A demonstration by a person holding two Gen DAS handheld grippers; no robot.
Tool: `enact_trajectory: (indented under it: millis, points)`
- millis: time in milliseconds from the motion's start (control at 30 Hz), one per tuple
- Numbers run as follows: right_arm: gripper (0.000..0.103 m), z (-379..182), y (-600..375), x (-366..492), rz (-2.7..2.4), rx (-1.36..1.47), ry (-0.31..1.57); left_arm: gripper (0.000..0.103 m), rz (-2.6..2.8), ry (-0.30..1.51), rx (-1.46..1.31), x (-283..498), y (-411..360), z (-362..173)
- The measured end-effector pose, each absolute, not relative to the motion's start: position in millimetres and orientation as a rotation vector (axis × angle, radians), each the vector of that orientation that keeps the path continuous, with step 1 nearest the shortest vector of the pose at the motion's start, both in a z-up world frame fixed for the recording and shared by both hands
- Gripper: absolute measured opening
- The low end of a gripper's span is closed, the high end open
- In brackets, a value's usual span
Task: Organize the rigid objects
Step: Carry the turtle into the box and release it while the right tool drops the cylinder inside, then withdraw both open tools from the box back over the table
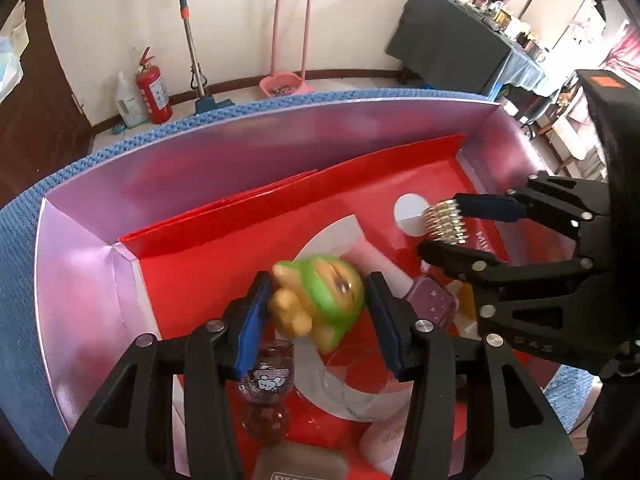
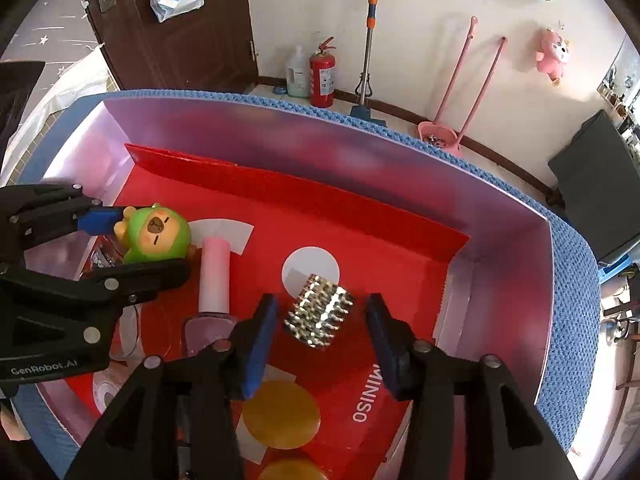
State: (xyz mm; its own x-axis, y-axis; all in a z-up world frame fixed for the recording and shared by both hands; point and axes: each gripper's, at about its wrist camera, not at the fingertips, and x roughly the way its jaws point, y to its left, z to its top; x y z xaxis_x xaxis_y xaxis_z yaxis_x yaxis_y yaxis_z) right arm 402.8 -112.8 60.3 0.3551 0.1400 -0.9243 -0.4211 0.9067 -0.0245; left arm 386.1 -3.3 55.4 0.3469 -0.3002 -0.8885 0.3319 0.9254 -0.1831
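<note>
We see 2 small rigid things over a red liner (image 2: 320, 216) lying inside a lilac box (image 2: 360, 160). The first is a green toy (image 1: 320, 300), a squat figure in a green hood with a tan, sleepy face and yellow paws; it sits toward the box's left end. The second is a silver studded cylinder (image 2: 319, 311), its surface covered in shiny bumps, lying tilted beside a white circle printed on the liner.

Our left gripper (image 1: 318, 312) has its jaws part open, 1 blue pad on each side of the toy; the pads look pressed to it, gripping it.

Our right gripper (image 2: 320, 344) stands part open with the cylinder between its fingers; in its own view we see red liner on both sides of the cylinder, so the pads stand clear of it.

Other items lie on the liner: a pink tube (image 2: 215, 276), a glittery bottle (image 1: 266, 384) and 2 gold discs (image 2: 281, 414).
</note>
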Motion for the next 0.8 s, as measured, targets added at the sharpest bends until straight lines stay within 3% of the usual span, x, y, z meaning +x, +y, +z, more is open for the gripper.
enact_trajectory:
  millis: [100,700,800]
  points:
    - [0.049,60,-112,403,0.369,-0.279,1.155,0.057,-0.418,1.126,0.018,384,-2,61]
    - [0.056,71,-115,389,0.356,-0.261,1.119,0.059,-0.446,1.049,-0.018,361,4,87]
    - [0.061,81,-117,382,0.351,-0.255,1.098,0.071,-0.456,1.007,-0.018,350,5,98]
